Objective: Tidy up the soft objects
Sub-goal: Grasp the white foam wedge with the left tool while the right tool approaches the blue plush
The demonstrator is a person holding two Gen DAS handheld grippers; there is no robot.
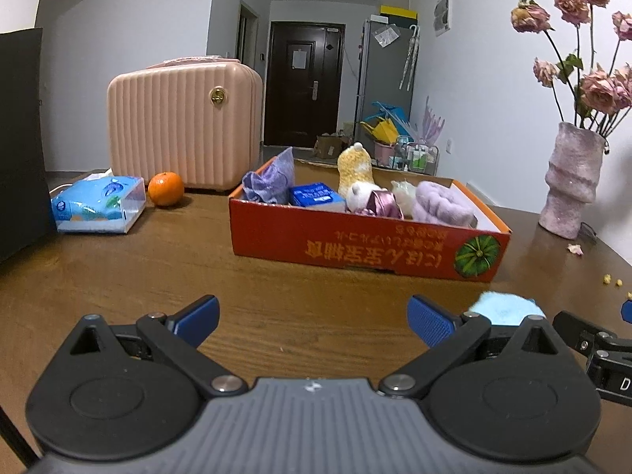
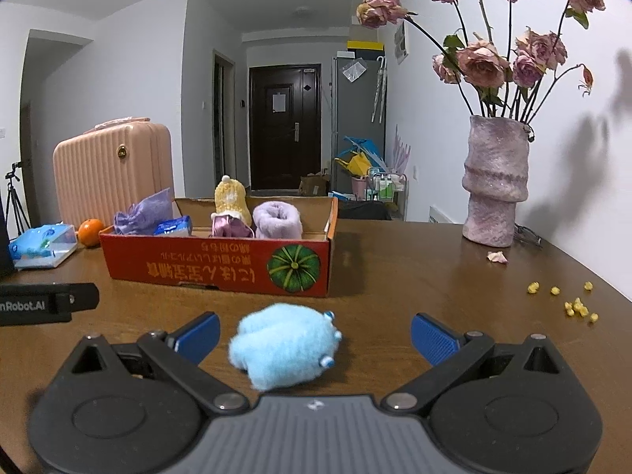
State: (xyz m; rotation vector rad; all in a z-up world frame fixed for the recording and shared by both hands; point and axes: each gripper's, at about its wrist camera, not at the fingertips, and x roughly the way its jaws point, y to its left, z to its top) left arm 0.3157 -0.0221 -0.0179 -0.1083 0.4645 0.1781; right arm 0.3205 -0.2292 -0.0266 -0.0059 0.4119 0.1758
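A red cardboard box (image 2: 221, 266) printed with a green pumpkin is seen at the middle of the right wrist view, resting on the brown table (image 2: 414, 308). Inside it, from left to right of the frame, a lilac drawstring pouch (image 2: 142, 213), a blue tissue packet (image 2: 173, 227), a yellow knitted toy (image 2: 232, 201), a shiny pink item (image 2: 229, 227) and a fluffy purple roll (image 2: 277, 219) are held. In the left wrist view a white plush piece (image 1: 403, 193) is also seen in the box, between the pink item and the purple roll; six things are thus counted in one box.

One light blue fluffy object (image 2: 282, 345) is lying on the table in the lower middle of the right wrist view, in front of the box and between the blue pads of the right gripper (image 2: 315, 337), which is spread wide and is not touching it. The left gripper (image 1: 314, 322) is likewise spread wide over bare table, with nothing between its fingers.

At the right of the frame one pink vase (image 2: 495, 181) is filled with dried roses (image 2: 489, 55). One fallen petal (image 2: 497, 256) and a scatter of small yellow crumbs (image 2: 576, 308) are seen near it. At the left, one pink ribbed case (image 2: 112, 170), one orange (image 2: 91, 232) and one clear-wrapped blue tissue pack (image 2: 41, 245) are counted.
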